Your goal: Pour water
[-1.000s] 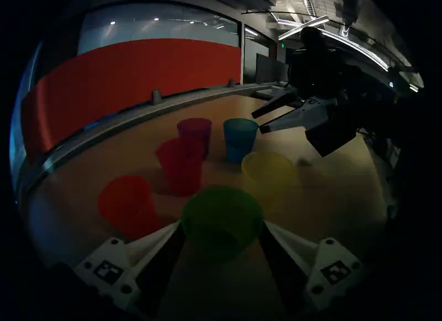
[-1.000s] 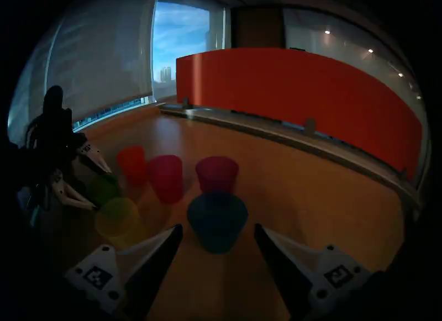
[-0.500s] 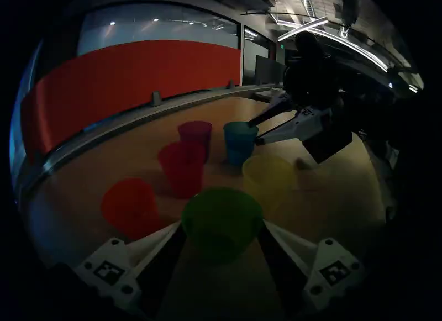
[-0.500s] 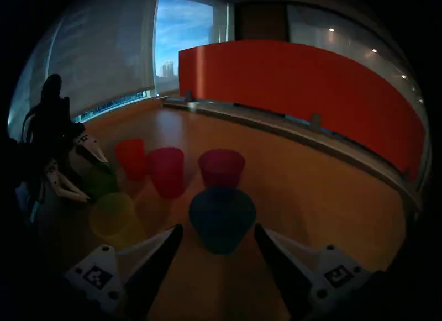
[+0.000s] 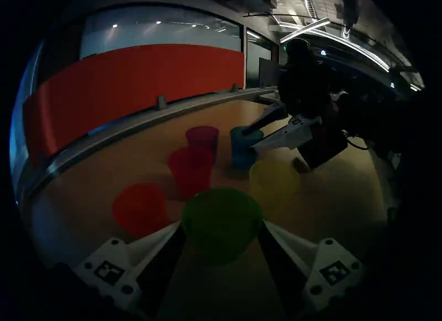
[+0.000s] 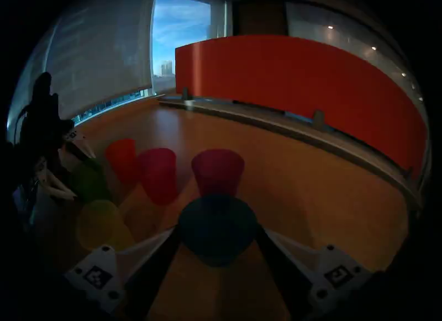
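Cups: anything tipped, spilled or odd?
Nothing stands out. The green plastic cup, yellow plastic cup, blue plastic cup, magenta plastic cup, red plastic cup and orange plastic cup all stand upright on the wooden table; no spill visible, though the light is dim.

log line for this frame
step: grasp cups | left gripper: fingers around green cup | right gripper: fingers around blue cup | grip: unconfirmed | pour: not started

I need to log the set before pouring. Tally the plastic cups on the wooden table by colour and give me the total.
Green plastic cup: 1
Yellow plastic cup: 1
Orange-red plastic cup: 1
Crimson plastic cup: 1
Magenta plastic cup: 1
Teal plastic cup: 1
Total: 6 cups
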Action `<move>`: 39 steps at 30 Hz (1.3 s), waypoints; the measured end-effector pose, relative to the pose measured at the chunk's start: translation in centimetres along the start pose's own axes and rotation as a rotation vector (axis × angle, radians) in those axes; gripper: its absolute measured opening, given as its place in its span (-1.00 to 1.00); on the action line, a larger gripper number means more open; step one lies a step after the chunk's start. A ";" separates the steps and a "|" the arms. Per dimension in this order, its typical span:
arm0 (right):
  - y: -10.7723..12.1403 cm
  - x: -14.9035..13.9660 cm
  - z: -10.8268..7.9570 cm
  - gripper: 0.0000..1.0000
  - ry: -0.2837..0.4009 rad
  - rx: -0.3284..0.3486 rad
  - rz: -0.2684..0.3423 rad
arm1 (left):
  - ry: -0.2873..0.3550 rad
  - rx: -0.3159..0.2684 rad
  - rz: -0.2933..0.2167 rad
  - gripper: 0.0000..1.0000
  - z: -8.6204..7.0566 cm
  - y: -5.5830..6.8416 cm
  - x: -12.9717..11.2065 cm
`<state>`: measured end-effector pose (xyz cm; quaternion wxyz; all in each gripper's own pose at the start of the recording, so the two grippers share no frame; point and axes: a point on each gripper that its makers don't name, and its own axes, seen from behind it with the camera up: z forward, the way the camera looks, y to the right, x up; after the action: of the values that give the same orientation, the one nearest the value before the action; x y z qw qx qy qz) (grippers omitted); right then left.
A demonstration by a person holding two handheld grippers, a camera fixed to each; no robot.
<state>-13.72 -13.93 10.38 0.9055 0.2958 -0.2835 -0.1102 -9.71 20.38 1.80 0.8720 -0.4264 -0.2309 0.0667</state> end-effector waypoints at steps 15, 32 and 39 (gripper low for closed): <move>0.0 -0.1 1.3 0.81 -0.001 0.002 -0.021 | 0.005 0.010 -0.010 0.72 -0.4 -0.5 0.0; -1.2 2.6 -2.7 0.80 0.059 -0.004 -0.040 | 0.057 0.029 -0.019 0.72 -2.2 0.0 2.1; -1.6 4.5 -5.2 0.80 0.102 -0.027 -0.055 | 0.103 0.047 -0.017 0.72 -3.6 0.3 4.0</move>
<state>-7.08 -14.36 7.97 0.9193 0.2965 -0.2274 -0.1235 -4.47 19.28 1.07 0.8930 -0.4068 -0.1879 0.0428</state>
